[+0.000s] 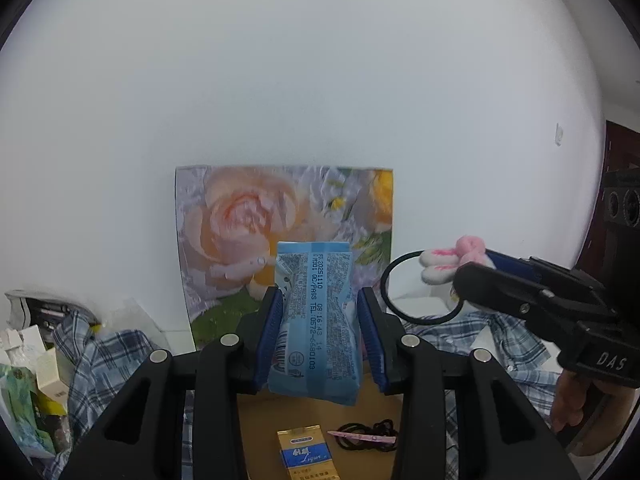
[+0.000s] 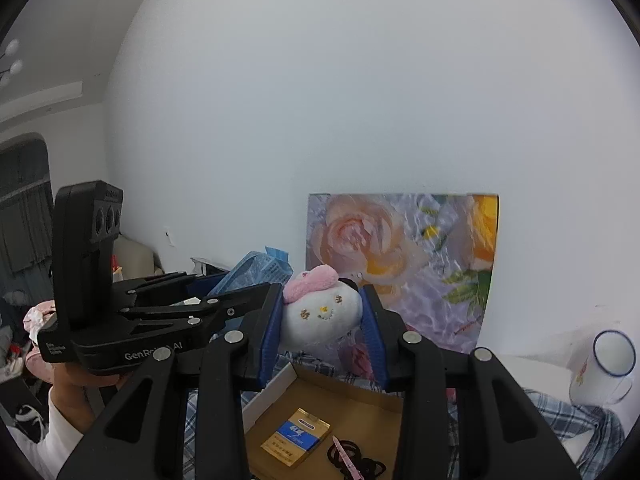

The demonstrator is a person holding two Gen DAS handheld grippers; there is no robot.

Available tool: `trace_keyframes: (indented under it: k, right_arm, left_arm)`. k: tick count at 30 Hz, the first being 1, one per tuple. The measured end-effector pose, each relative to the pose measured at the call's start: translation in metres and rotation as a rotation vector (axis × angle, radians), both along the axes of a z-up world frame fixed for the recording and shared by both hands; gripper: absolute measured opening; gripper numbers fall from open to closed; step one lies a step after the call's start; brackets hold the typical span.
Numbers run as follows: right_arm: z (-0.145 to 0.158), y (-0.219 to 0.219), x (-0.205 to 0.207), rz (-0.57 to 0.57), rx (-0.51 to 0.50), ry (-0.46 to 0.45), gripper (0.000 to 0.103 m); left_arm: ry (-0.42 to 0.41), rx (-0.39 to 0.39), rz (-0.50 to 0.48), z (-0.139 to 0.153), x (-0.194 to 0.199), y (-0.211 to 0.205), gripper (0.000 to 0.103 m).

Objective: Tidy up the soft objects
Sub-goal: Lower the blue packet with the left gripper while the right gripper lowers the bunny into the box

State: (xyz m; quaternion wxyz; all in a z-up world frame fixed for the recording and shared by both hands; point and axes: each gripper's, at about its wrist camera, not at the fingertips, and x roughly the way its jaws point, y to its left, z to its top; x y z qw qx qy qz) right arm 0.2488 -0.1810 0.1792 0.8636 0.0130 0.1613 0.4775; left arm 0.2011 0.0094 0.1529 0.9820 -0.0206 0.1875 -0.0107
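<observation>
- Holding two soft things in the air above the shallow brown cardboard box [image 2: 360, 404]: the left tongs [image 1: 318, 322] are clenched on a pale blue crinkly plastic tissue packet [image 1: 316, 320], and the right tongs [image 2: 322, 320] are clenched on a white plush hair tie with a pink bow and a stitched face [image 2: 320, 314]; its black elastic loop [image 1: 400, 292] hangs free.
- Judging by this, the sorting is partway: neither held thing is set down yet.
- Inside the box, directly below both tongs, lie a gold-and-blue flat cigarette pack [image 2: 296, 442], a heap of thin black elastic hair bands [image 2: 356, 460] and a slim pink hair clip [image 1: 362, 436] across them.
- Under and around the box spreads a blue-and-white checked cloth [image 1: 100, 360].
- Right of the box stands a white enamel mug with a blue rim [image 2: 604, 368].
- Left of the box sits a cluttered pile of small cartons and bags [image 1: 36, 384].
- Behind the box a rose-printed picture board [image 1: 248, 232] leans on the white wall.
- The tongs hang close side by side, so they may crowd each other over the box.
</observation>
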Motion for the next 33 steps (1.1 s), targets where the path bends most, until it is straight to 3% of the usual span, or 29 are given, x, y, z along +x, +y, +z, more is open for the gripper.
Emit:
trace_keyframes:
  k: [19,33]
  right_arm:
    - [-0.056,0.018,0.041,0.002,-0.084,0.147,0.037]
    - [-0.094,0.029,0.063,-0.005,-0.138,0.238,0.037]
  left_arm:
    - [0.171,-0.001,0.018,-0.065,0.047,0.009,0.041]
    - [0.306,-0.073,0.012,-0.121,0.078,0.026,0.041]
